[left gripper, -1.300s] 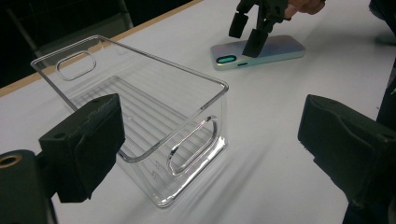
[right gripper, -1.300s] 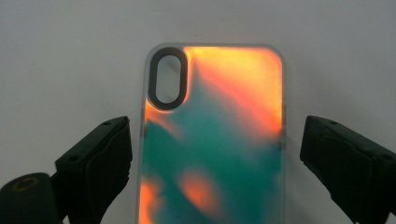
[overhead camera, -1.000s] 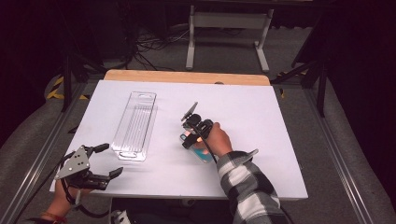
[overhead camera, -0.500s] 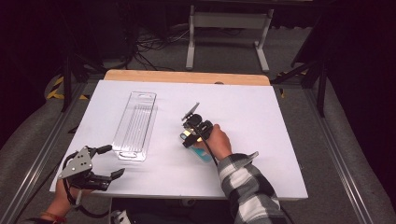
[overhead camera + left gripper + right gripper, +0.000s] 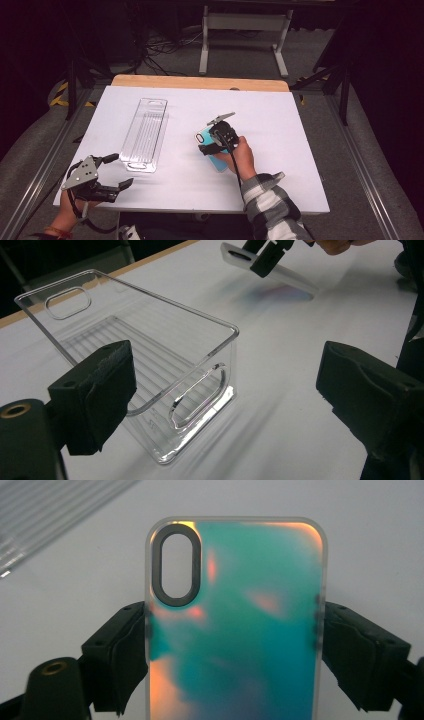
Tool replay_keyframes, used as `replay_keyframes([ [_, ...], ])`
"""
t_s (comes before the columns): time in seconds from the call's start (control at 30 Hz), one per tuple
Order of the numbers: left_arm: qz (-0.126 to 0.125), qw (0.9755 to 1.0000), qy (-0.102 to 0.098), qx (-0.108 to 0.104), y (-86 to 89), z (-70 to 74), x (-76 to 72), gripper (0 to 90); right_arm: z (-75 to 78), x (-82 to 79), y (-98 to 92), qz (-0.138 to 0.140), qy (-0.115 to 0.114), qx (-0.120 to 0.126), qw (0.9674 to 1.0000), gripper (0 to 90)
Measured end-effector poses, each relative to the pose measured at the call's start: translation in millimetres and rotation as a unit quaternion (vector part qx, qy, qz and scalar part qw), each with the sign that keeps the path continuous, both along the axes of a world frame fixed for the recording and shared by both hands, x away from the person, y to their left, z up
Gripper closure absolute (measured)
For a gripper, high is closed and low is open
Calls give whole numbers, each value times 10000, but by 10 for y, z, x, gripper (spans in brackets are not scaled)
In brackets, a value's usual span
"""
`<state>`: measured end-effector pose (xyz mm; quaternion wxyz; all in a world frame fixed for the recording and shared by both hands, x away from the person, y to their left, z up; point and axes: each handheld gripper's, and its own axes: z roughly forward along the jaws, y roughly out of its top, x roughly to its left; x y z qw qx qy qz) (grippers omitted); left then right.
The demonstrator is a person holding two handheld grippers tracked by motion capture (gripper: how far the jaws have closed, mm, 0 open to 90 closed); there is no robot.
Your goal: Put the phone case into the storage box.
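Note:
My right gripper (image 5: 215, 138) is shut on a teal iridescent phone case (image 5: 220, 163) at the middle of the white table (image 5: 300, 150). Its two jaws press on the long edges of the case (image 5: 240, 630), whose camera cutout points away from me. From the left gripper view, the case (image 5: 285, 274) hangs tilted a little above the table in the right gripper (image 5: 264, 254). My left gripper (image 5: 122, 170) is open near the front left corner. Its jaws stand wide apart before the near end of a clear plastic container (image 5: 150, 355).
The clear ribbed container (image 5: 146, 132) lies lengthwise on the left half of the table, with a handle slot at each end. A wooden strip (image 5: 200, 82) runs along the far edge. Beyond it are a dark floor, cables and a metal stand (image 5: 243, 30).
The right gripper has shifted slightly to the right with the phone case. The left gripper has barely drifted and stays open.

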<state>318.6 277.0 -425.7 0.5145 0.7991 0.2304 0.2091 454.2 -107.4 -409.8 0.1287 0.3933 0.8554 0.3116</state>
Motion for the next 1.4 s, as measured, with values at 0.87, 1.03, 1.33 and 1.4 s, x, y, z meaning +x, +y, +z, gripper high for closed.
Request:
replay_keyframes([
  [0.87, 132, 9988, -108, -463, -130, 167, 51, 105, 304, -570, -19, -79, -1963, 1018, 9752, 176],
  [1.03, 19, 9969, -59, -785, -231, 230, 94, 136, 306, -633, 14, -82, -2210, 1159, 9683, 175],
  [1.33, -187, 9962, -94, -841, -584, 352, 206, 319, 278, -765, 119, 7, -2617, 1282, 9566, 175],
  [1.4, -227, 9967, -122, -771, -668, 394, 223, 369, 267, -782, 149, 29, -2658, 1272, 9556, 175],
])
